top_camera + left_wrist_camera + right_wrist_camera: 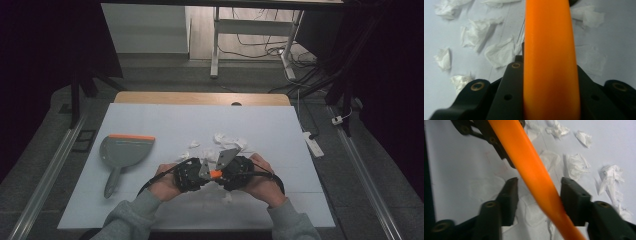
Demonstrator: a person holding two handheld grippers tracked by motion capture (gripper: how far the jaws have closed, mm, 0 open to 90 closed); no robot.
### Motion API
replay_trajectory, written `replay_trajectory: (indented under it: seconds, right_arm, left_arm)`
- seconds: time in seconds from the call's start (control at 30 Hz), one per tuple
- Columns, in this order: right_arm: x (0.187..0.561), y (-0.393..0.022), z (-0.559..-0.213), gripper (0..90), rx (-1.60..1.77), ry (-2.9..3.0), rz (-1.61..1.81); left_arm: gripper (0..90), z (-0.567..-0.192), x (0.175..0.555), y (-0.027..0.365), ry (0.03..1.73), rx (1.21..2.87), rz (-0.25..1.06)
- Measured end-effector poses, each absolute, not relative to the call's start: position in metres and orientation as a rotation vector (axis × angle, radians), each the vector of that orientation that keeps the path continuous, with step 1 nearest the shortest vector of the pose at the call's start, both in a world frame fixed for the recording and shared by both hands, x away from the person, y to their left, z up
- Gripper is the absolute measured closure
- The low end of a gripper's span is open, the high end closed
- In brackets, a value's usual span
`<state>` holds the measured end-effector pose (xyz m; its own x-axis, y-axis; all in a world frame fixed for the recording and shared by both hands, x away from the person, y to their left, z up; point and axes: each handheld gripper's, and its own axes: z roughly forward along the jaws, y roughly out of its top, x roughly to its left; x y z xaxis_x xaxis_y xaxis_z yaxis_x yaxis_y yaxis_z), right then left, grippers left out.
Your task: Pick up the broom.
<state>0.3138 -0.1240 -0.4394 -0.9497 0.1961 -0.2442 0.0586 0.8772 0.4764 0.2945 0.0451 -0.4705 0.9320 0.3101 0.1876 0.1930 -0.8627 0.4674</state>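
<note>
The white table (150, 125) was taken up at the left by a grey dustpan (122, 150) with an orange lip, lying flat and well apart from both hands. It was the one container in the scene, and no paper could be made out in it.

Near the front middle, an orange handle (550, 62) was held above the table between the two grippers. What was fixed at its end could not be told. It was judged stiff, light and smooth, likely moulded plastic, so a slip through the pads was thought possible. A hold on the thicker middle, square across the width, was judged safest.

The left gripper (192, 175) was clamped on the handle, which ran straight out between its jaws. The right gripper (539, 190) stood part open around the handle: one jaw was at or just beside it, and the other was clearly apart from it, so no grip was made there.

Torn paper scraps (227, 140) were strewn just beyond the hands, soft and very light, and easily scattered.
</note>
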Motion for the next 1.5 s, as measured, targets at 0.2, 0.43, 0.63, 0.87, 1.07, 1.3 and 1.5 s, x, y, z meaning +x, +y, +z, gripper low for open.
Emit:
replay_trajectory:
  seconds: [0.2,0.43,0.63,0.87,1.07,1.3,1.5]
  right_arm:
    - [0.311,-0.124,-0.443,63.8,0.073,2.778,0.634]
    - [0.309,-0.128,-0.441,69.6,0.000,2.773,0.676]
    - [0.312,-0.136,-0.433,70.6,0.066,2.745,0.747]
    - [0.319,-0.146,-0.429,70.7,0.176,2.732,0.850]
    - [0.324,-0.157,-0.424,70.7,0.260,2.688,0.949]
    - [0.331,-0.175,-0.418,70.6,0.377,2.611,1.060]
    - [0.336,-0.187,-0.415,70.6,0.458,2.566,1.095]
  left_arm:
    - [79.6,-0.471,0.295,0.046,0.329,2.636,0.350]
    - [69.8,-0.464,0.296,0.061,0.359,2.522,0.431]
    - [43.7,-0.457,0.294,0.076,0.426,2.401,0.521]
    - [32.2,-0.449,0.287,0.105,0.573,2.252,0.546]
    - [30.7,-0.449,0.281,0.136,0.710,2.186,0.552]
    - [29.4,-0.454,0.270,0.165,0.845,2.145,0.578]
    - [28.7,-0.460,0.263,0.193,0.943,2.088,0.553]
